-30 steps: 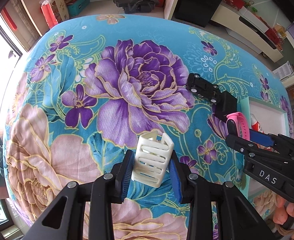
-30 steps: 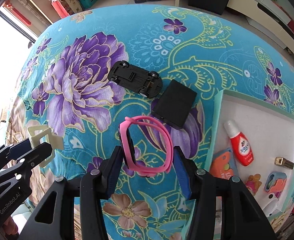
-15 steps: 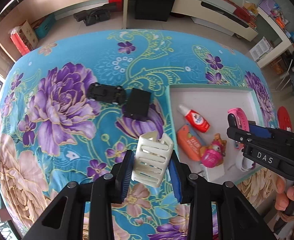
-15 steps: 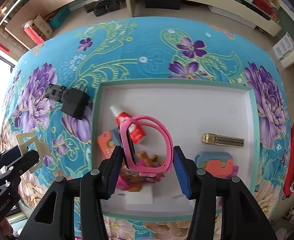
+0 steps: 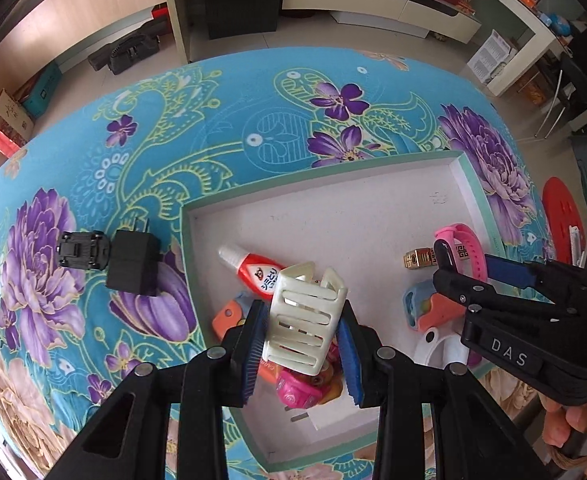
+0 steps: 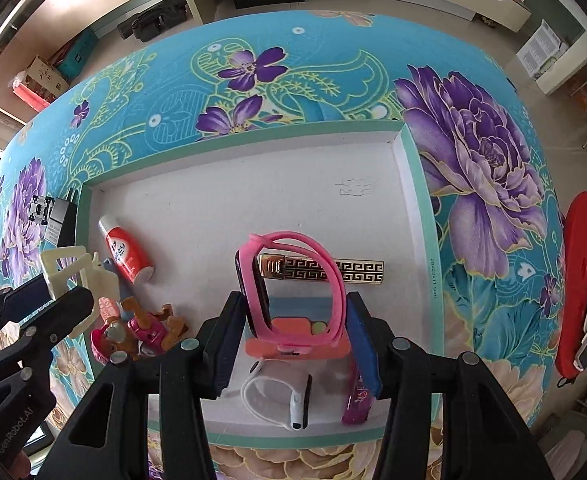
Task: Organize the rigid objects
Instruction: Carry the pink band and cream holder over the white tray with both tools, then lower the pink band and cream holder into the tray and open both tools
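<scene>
Carry step, both over white tray [image 6: 409, 184]. Left claw [image 5: 302, 342] pinching cream clip [image 5: 305, 320]; right claw [image 6: 293, 326] pinching pink band [image 6: 293, 284]. Next: lower, spread claws.

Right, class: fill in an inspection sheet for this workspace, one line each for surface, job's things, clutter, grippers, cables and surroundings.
Surface: floral blue cloth with a shallow white tray on it.
Job's things: cream hair claw and pink wristband, both held above the tray; black toy car and black adapter on the cloth outside the tray.
Clutter: in the tray, red-and-white bottle, gold patterned bar, pink toy figures, white band.
Grippers: left gripper shut on the hair claw; right gripper shut on the wristband.
Cables: nothing seen.
Surroundings: red stool, low white cabinet, cardboard boxes on the floor.
</scene>
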The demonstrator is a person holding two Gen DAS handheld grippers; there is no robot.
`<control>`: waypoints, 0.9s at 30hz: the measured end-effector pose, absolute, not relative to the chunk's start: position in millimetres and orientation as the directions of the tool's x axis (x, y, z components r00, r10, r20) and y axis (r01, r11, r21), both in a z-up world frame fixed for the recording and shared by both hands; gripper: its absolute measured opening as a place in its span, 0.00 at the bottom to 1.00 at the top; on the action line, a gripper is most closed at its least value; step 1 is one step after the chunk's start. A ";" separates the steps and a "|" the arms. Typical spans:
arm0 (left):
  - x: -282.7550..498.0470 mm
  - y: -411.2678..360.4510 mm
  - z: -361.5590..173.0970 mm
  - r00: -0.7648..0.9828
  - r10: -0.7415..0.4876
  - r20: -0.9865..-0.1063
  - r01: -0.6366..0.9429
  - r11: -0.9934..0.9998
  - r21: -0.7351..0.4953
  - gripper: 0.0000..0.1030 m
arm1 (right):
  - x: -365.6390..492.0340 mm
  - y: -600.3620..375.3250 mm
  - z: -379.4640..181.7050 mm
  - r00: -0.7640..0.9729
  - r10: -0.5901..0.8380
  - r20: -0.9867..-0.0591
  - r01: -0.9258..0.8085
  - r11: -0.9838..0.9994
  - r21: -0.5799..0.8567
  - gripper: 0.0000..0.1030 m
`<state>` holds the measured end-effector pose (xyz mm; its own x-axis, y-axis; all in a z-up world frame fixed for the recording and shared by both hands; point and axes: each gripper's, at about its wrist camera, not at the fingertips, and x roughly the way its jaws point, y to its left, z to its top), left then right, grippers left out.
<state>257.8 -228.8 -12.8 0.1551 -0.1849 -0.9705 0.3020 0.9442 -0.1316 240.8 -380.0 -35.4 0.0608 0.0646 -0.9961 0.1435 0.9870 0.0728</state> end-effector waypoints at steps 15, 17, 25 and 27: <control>254.8 -222.8 -9.0 0.144 -0.218 -0.965 0.260 0.950 -0.176 0.55 | 242.7 -372.8 -35.3 0.057 0.072 -0.996 0.107 0.991 0.077 0.59; 252.5 -214.2 -0.7 0.160 -0.211 -0.964 0.247 0.954 -0.167 0.60 | 240.0 -370.7 -29.4 0.065 0.070 -0.995 0.102 0.992 0.077 0.63; 236.9 -169.3 13.6 0.183 -0.147 -0.972 0.147 0.982 -0.121 0.90 | 223.4 -352.6 -4.8 0.094 0.066 -0.993 0.066 0.995 0.072 0.79; 232.2 -157.9 15.0 0.185 -0.144 -0.972 0.123 0.985 -0.122 0.96 | 218.7 -348.7 -0.1 0.098 0.065 -0.993 0.064 0.995 0.072 0.79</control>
